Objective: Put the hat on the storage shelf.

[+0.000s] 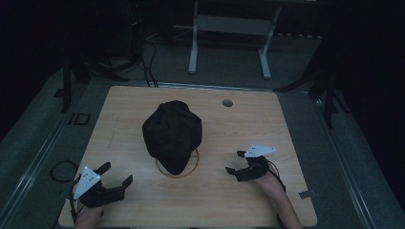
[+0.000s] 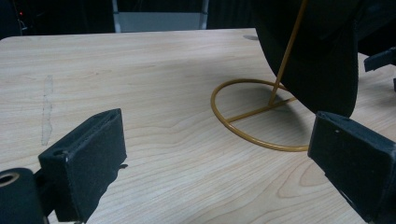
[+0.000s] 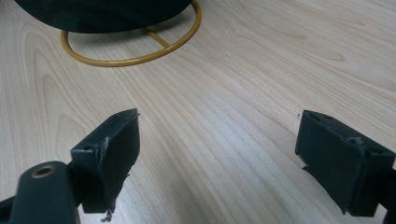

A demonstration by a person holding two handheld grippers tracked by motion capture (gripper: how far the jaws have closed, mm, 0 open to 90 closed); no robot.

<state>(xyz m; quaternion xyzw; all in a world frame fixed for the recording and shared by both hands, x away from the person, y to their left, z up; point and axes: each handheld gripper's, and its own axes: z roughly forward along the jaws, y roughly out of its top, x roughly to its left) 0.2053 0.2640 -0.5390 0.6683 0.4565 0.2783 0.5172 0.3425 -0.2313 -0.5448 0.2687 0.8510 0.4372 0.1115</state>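
A dark cap (image 1: 172, 135) sits on a yellow wire stand (image 1: 193, 167) at mid-table (image 1: 239, 200) — no logo or writing can be read on it. The left gripper (image 1: 116, 173) and right gripper (image 1: 234, 161) flank it, both gaping wide and empty, apart from cap and stand.

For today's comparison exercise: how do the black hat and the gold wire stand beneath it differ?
The black hat is dark, soft and bulky; the gold wire stand is thin, rigid and shiny. The hat sits raised on the stand's upright rod, while the stand's ring base lies flat on the wooden table. Both are untouched by either gripper.
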